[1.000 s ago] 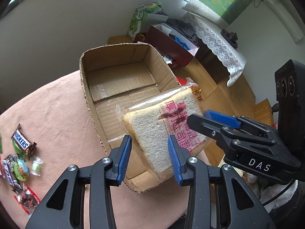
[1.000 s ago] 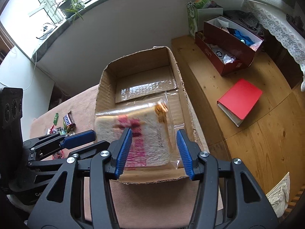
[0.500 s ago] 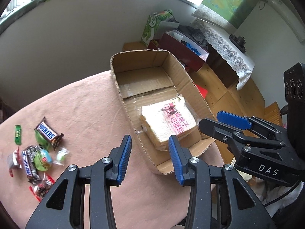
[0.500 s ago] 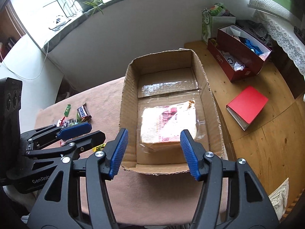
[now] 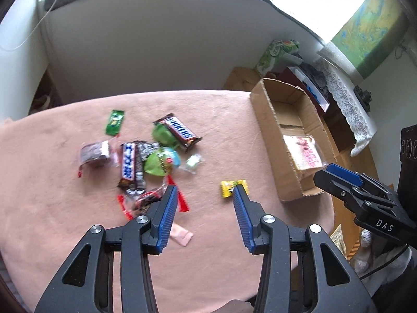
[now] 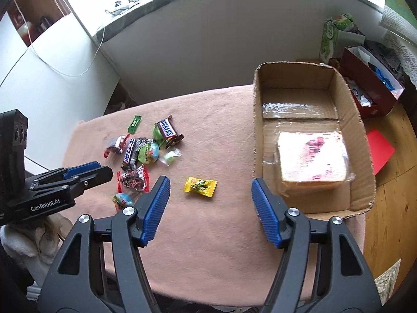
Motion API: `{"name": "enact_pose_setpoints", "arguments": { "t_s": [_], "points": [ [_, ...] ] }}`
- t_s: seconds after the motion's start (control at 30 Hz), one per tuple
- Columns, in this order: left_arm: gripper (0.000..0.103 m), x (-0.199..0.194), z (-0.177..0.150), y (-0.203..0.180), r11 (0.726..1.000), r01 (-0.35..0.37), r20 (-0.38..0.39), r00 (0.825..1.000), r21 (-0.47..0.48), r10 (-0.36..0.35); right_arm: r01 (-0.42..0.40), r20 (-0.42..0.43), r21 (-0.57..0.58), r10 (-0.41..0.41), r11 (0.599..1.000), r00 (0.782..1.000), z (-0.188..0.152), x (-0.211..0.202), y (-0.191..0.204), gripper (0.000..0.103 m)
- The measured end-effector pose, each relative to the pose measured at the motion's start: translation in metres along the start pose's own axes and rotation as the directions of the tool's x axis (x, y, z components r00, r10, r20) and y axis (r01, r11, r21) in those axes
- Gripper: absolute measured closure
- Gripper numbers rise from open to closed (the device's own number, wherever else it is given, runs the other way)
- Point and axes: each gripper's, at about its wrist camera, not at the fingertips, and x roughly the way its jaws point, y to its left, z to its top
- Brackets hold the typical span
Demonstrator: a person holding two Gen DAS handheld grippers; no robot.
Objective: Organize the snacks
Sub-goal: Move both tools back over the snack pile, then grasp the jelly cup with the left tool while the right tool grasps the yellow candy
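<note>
Bread (image 6: 311, 157) dropped in box (image 6: 361, 135); right gripper (image 6: 209, 186) withdrawn, open.

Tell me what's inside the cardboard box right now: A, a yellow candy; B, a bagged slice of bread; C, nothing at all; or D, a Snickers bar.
B: the bagged slice of bread lies in the cardboard box, while the Snickers bar and yellow candy sit out on the pink tablecloth.

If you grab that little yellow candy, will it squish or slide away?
The yellow candy looks small and probably light, so it may slide on the pink cloth when nudged. Its crinkly wrapper with flared ends would likely crumple rather than stay stiff. It lies flat, so rolling seems unlikely.
</note>
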Motion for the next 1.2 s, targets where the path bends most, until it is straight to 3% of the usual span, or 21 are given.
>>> {"name": "enact_pose_setpoints", "arguments": {
  "t_s": [0.23, 0.43, 0.63, 1.2],
  "points": [
    [0.057, -0.007, -0.029, 0.067, 0.991, -0.083, -0.027, 0.996, -0.109, 0.080, -0.041, -0.070, -0.068, 0.036, 0.997, 0.997, -0.018, 0.032, 0.032, 0.035],
    [0.057, -0.005, -0.049, 0.096, 0.981, -0.114, -0.053, 0.993, -0.157, 0.107, -0.041, -0.117, -0.098, 0.029, 0.994, 0.993, -0.029, 0.050, 0.043, 0.035],
    [0.057, 0.001, -0.061, 0.101, 0.980, -0.107, -0.068, 0.993, -0.165, 0.097, -0.042, -0.146, -0.120, 0.025, 0.992, 0.989, -0.033, 0.062, 0.048, 0.035],
    [0.053, 0.032, -0.066, 0.073, 0.995, -0.084, -0.126, 0.989, -0.056, 0.076, 0.003, -0.182, -0.131, -0.027, 0.991, 0.983, -0.014, 0.096, 0.034, 0.035]
  ]
}}
